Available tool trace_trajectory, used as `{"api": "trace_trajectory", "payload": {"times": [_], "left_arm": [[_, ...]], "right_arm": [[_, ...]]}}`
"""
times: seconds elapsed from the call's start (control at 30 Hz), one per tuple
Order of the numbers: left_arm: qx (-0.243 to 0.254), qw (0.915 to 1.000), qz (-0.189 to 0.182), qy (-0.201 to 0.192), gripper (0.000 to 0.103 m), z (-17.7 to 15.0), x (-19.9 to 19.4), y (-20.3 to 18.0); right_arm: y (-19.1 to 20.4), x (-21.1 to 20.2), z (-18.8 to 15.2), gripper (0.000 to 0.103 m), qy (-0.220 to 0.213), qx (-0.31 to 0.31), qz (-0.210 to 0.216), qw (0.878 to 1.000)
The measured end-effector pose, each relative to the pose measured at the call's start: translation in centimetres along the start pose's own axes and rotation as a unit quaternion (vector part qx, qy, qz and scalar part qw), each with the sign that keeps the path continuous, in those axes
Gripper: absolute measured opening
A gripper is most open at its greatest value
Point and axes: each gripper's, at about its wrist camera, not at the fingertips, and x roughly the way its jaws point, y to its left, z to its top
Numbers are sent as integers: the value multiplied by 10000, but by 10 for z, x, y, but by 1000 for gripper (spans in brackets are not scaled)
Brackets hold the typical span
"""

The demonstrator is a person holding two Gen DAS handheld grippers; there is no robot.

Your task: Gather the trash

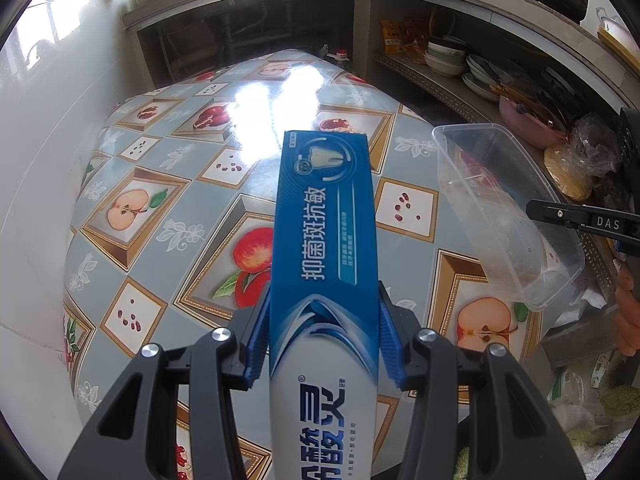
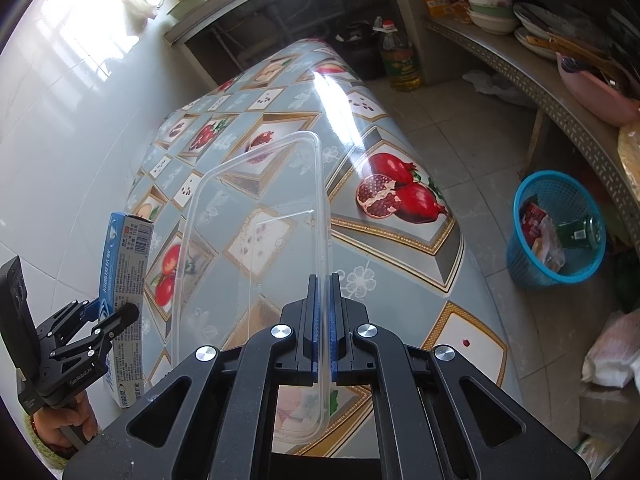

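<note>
My left gripper is shut on a blue and white toothpaste box, held lengthwise above the table; the box also shows in the right wrist view, with the left gripper around it. My right gripper is shut on the side wall of a clear plastic food container, held above the table. The container also shows at the right of the left wrist view, with a right gripper finger on it.
The table has a glossy fruit-pattern cloth. A blue trash basket with wrappers and a green bottle stands on the floor to the right. A shelf with bowls and pans runs along the right. A white tiled wall is at left.
</note>
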Motion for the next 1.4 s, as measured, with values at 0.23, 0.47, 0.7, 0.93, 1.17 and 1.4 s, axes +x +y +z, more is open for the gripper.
{"api": "trace_trajectory", "payload": {"times": [0.23, 0.47, 0.7, 0.93, 1.17, 1.4], "left_arm": [[14, 10000, -13, -8, 46, 1, 1, -2], [55, 10000, -46, -26, 46, 5, 2, -5], [184, 9997, -119, -81, 46, 11, 3, -9], [394, 9988, -235, -168, 46, 22, 2, -21], [687, 9962, -447, -285, 46, 38, 4, -40], [1060, 9917, -626, -377, 46, 56, 4, -71]], "right_arm": [[0, 0, 0, 3, 3, -4, 2, 10000], [-4, -2, 1, 3, -15, 21, -12, 10000], [-11, -9, 0, 3, -86, 94, -58, 9999], [-20, -17, -1, 3, -203, 214, -140, 9995], [-37, -33, -4, 3, -376, 426, -303, 9979], [-61, -54, -10, 3, -638, 716, -453, 9944]]}}
